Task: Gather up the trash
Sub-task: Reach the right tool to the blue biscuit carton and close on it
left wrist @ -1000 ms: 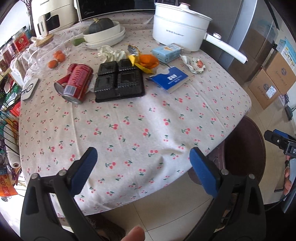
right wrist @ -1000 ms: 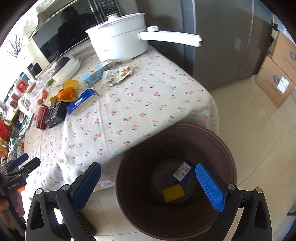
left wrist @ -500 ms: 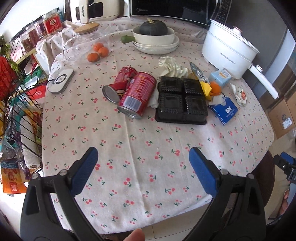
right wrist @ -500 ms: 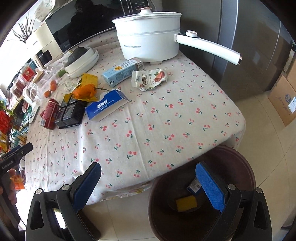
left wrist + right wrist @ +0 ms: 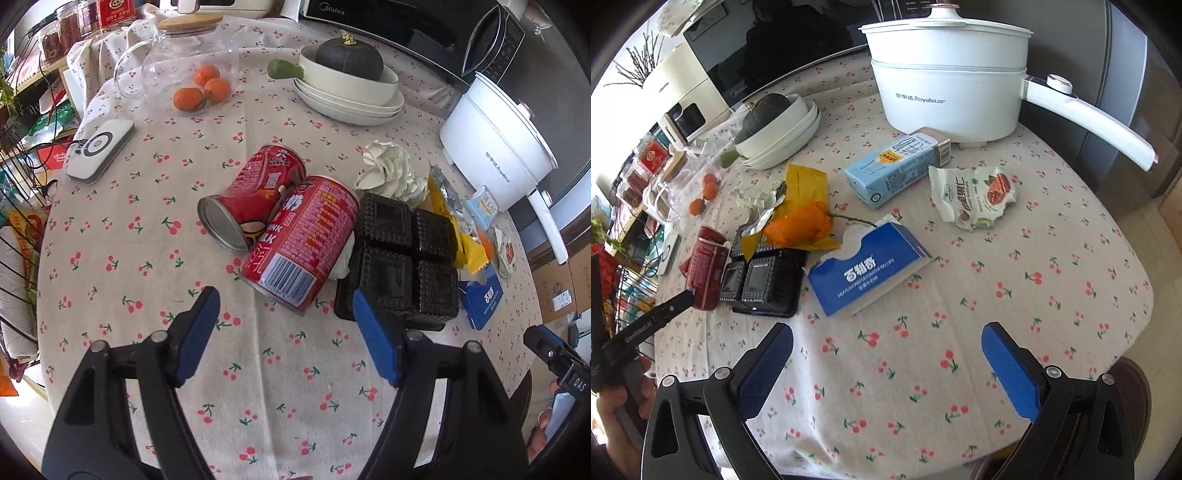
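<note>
Two red cans lie on their sides on the cherry-print tablecloth: the nearer can [image 5: 301,245] and a second can [image 5: 255,195] behind it. My left gripper [image 5: 286,314] is open and empty, just short of the nearer can. A black plastic tray [image 5: 402,258] lies right of the cans. A torn blue box [image 5: 868,269], a blue carton [image 5: 897,166], a white snack wrapper [image 5: 975,195], a yellow wrapper [image 5: 805,188] and orange paper [image 5: 801,225] lie ahead of my right gripper [image 5: 886,358], which is open and empty near the table edge.
A white electric pot [image 5: 953,88] with a long handle stands at the back. Stacked bowls with a dark squash [image 5: 347,81], a glass jar [image 5: 181,62], small oranges [image 5: 203,88], crumpled tissue [image 5: 391,170] and a white device [image 5: 101,147] are there too. The brown bin rim [image 5: 1134,387] shows below the table edge.
Both grippers have moved in over the table. The left one has closed in on the cans and narrowed a little. The right one has left the bin and now faces the blue box.
</note>
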Demonstrator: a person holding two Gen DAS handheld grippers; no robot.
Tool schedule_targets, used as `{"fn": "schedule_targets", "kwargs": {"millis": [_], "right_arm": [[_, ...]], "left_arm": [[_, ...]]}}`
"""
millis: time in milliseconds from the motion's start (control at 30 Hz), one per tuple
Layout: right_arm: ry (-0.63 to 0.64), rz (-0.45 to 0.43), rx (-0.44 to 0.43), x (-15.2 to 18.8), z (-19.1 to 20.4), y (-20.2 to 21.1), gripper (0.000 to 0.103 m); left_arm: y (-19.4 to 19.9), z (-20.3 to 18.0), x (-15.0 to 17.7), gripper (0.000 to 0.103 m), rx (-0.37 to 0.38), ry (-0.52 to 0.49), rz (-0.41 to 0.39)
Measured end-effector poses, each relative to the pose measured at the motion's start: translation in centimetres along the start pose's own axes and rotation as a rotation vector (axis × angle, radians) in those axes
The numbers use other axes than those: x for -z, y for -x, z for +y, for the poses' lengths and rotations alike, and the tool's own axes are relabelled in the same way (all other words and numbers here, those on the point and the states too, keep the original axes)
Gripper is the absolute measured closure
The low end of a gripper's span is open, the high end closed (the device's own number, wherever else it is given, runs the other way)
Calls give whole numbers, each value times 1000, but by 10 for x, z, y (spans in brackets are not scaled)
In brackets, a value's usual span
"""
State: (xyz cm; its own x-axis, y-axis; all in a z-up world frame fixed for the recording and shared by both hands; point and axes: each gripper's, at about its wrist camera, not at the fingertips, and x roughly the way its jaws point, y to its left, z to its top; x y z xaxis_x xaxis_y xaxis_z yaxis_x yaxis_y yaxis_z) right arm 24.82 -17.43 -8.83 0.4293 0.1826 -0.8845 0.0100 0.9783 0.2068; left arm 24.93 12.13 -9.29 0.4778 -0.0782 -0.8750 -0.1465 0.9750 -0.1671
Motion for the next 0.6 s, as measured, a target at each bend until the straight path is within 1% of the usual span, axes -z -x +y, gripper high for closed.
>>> {"fn": "schedule_targets", "kwargs": {"millis": [67,133,167,233,367,467,500,533,600], "right_arm": [[32,0,-23,-7,3,-11,0],[74,3,-21,-12,8,-21,0],[98,2,-14,-13,11,-26,0],[146,1,5,-15,18,-36,0],[248,0,54,-16,32,-55,0],[306,18,88,-15,38,-70,0],[319,23,101,-15,38,-74,0],[327,28,112,-15,38,-78,0],[329,39,115,-16,35,-84,0]], "left_arm": [[-4,-2,-2,33,-7,-14,1],[-8,-2,-3,35,-13,-17,2],[-10,-1,-4,36,-13,-12,4],[-14,1,-4,41,-5,0,11],[-19,2,-4,45,-12,-4,12],[-21,2,-4,47,1,-11,14],[-22,3,-4,56,14,-13,21],[-24,3,-4,60,16,-14,33],[-27,2,-3,65,9,-22,46]]}}
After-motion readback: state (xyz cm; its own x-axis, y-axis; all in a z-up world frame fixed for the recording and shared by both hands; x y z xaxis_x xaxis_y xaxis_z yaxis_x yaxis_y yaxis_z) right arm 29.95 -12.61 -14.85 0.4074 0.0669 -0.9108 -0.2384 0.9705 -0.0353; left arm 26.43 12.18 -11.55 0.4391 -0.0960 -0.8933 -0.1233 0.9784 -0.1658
